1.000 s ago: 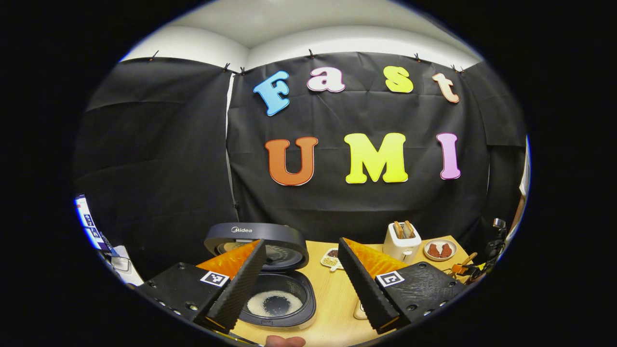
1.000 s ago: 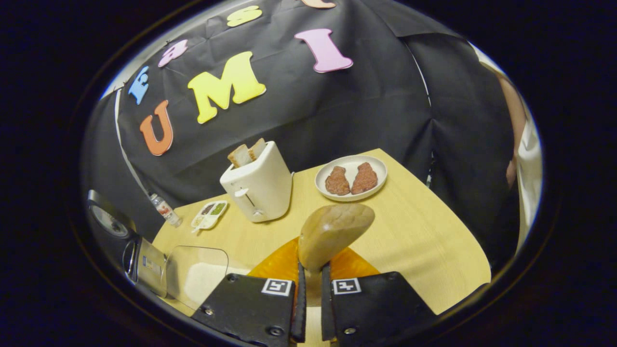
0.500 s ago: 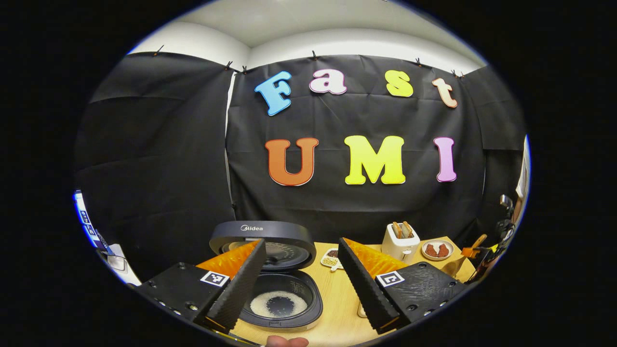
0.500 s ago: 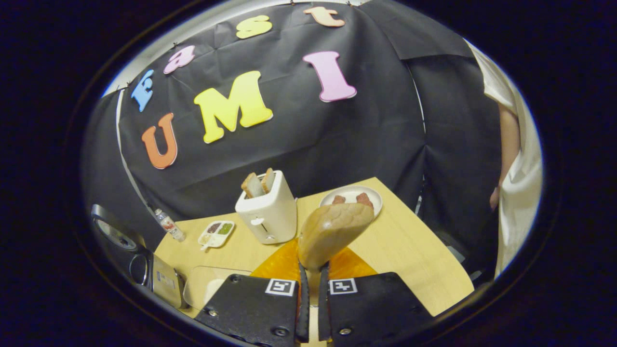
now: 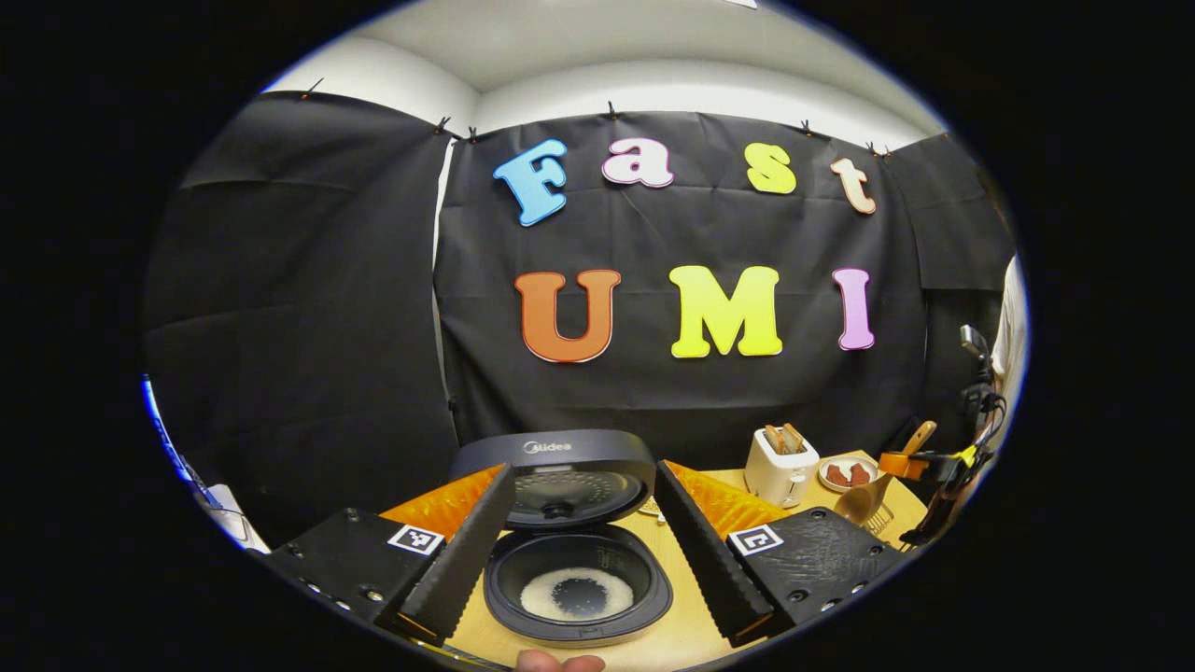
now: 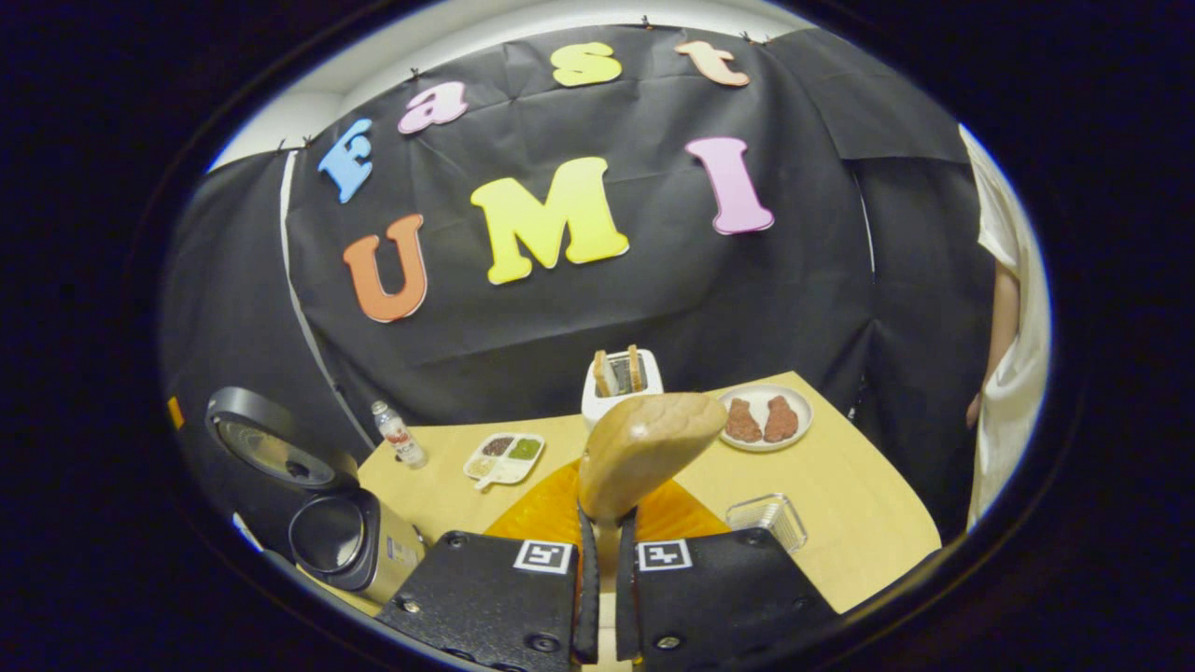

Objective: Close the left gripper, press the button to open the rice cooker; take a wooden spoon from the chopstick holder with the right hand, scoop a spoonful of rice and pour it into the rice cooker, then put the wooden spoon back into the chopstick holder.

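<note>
The rice cooker (image 5: 577, 590) stands open between my left gripper's fingers, its lid (image 5: 551, 459) raised and a ring of white rice in the pot. My left gripper (image 5: 584, 469) is open and holds nothing. My right gripper (image 6: 605, 515) is shut on the handle of the wooden spoon (image 6: 649, 450), whose bowl stands up over the table. In the left gripper view the right gripper (image 5: 920, 461) hangs at the far right with the wooden spoon (image 5: 861, 504) beneath it. The rice cooker (image 6: 344, 541) also sits low at the left in the right gripper view.
On the wooden table (image 6: 840, 495) stand a white toaster (image 6: 621, 378) with bread, a plate (image 6: 766, 420) with two brown patties, a divided seasoning tray (image 6: 504, 457), a small bottle (image 6: 400, 436) and a small clear ribbed container (image 6: 767, 518). A person (image 6: 1008, 308) stands at the right.
The right gripper has risen and turned left with the spoon; the cooker has come into its view and the rice container has left it. The left gripper shifted, centring the cooker between its fingers.
</note>
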The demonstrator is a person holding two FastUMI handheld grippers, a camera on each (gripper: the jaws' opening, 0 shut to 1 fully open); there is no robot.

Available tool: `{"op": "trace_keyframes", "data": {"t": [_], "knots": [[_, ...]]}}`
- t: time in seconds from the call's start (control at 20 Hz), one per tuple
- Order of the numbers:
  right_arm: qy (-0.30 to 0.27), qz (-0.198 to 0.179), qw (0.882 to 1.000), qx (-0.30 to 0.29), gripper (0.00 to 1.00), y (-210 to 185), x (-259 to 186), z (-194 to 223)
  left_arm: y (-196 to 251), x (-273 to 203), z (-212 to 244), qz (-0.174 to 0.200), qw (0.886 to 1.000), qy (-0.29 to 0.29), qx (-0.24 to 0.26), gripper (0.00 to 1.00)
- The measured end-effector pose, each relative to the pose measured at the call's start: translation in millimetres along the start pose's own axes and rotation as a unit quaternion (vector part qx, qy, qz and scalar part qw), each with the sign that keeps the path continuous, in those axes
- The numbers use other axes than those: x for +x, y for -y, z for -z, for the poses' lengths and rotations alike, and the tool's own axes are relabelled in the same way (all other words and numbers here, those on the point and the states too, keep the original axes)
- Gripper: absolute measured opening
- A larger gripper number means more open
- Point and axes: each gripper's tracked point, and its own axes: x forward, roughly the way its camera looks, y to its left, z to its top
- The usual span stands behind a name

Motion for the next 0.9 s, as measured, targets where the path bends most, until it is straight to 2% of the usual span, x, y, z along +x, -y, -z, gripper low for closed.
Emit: {"op": "trace_keyframes", "data": {"t": [0.15,0.25,0.55,0.7,0.9], "knots": [[-0.015,0.03,0.999,-0.043,0.12,-1.5,19.5,33.7,-18.6,-7.0,6.7,-0.003,1.0,-0.008,-0.003,0.96],[-0.029,0.066,0.994,-0.088,0.12,8.3,33.5,58.1,-29.2,-11.0,13.4,-0.006,1.0,-0.013,0.0,0.96],[-0.039,0.118,0.976,-0.178,0.12,15.3,44.9,98.5,-42.9,-13.2,30.4,0.003,1.0,-0.028,0.007,0.95],[-0.043,0.119,0.978,-0.167,0.12,7.7,50.4,112.2,-48.6,-11.9,42.0,0.002,0.999,-0.041,0.006,0.96],[-0.067,0.078,0.993,-0.065,0.12,-22.3,54.3,133.2,-55.2,-13.4,47.6,-0.001,0.999,-0.049,0.007,0.96]]}}
